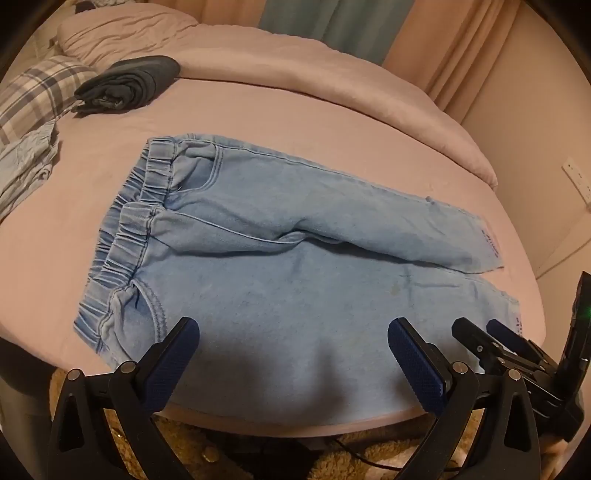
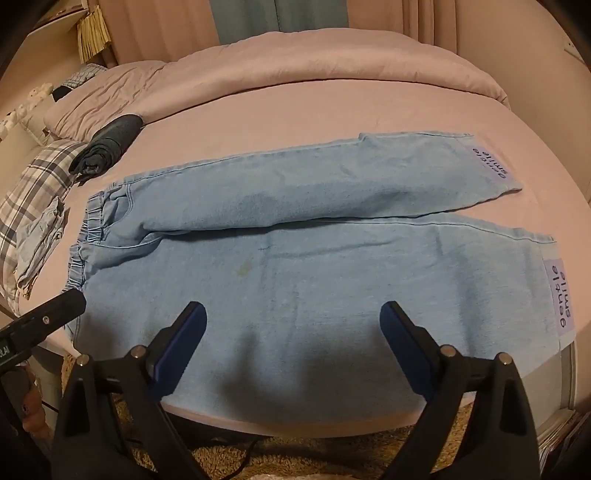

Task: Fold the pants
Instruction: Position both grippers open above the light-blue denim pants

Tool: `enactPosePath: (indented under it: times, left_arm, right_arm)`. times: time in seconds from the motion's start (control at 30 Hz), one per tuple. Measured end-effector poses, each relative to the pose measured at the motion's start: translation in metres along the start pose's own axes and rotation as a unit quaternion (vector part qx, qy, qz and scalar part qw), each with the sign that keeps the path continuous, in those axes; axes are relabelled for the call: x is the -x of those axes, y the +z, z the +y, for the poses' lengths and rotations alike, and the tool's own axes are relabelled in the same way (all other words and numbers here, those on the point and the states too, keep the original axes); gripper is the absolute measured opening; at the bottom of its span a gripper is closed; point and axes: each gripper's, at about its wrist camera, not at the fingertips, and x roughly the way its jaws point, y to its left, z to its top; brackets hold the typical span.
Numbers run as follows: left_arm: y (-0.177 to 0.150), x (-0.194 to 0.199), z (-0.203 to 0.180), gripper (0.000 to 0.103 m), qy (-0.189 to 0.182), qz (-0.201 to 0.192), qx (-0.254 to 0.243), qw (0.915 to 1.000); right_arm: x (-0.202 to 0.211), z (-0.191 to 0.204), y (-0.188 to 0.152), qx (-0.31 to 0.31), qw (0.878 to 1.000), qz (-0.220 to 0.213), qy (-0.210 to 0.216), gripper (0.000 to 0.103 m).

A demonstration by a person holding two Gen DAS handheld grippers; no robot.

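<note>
Folding has not begun: the pants lie flat and both grippers are empty

Lying spread out on the pink bed sheet (image 2: 280,122), the light blue pants (image 2: 295,266) are not folded at all yet. The elastic waistband (image 1: 125,229) is on the left side and the two leg ends with the printed patches (image 2: 559,295) are on the right side. The far leg is slightly angled, so that it overlaps the near leg a little near the crotch. The near leg lies along the front edge of the bed.

The left gripper (image 1: 293,354) hovers above the near leg, close to the waistband side, with its fingers wide apart and nothing between them. The right gripper (image 2: 293,332) hovers above the middle of the same leg, also with the fingers apart and holding nothing. In the left wrist view the right gripper is just beside the left one.

A dark folded garment (image 1: 129,83) rests near the pillow (image 1: 122,31), and a plaid cloth (image 2: 33,184) lies at the left edge.

In my judgement the whole task remains: first one leg must be laid over the other, then the length must be folded. Probably the near edge is the next place to grasp.
</note>
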Motion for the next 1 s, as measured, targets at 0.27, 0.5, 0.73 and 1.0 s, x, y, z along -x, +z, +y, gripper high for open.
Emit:
enactPosePath:
  times: [0.27,0.5,0.73,1.0]
  left_arm:
    - [0.0,0.005,0.004,0.102,-0.004,-0.009,0.01,0.9999]
    - [0.003,0.012,-0.004,0.102,-0.025,-0.031,0.001,0.9992]
    - [0.006,0.022,-0.013,0.102,-0.076,-0.061,-0.002,0.9952]
    - [0.016,0.029,-0.025,0.102,-0.084,-0.076,-0.001,0.9935]
  right_arm:
    - [-0.004,0.005,0.0,0.014,1.0,0.005,-0.001,0.092]
    - [0.005,-0.001,0.0,0.012,1.0,-0.015,-0.004,0.092]
    - [0.027,-0.014,0.0,-0.002,0.998,-0.062,-0.014,0.092]
    - [0.047,-0.024,0.007,-0.013,0.993,-0.113,-0.007,0.093]
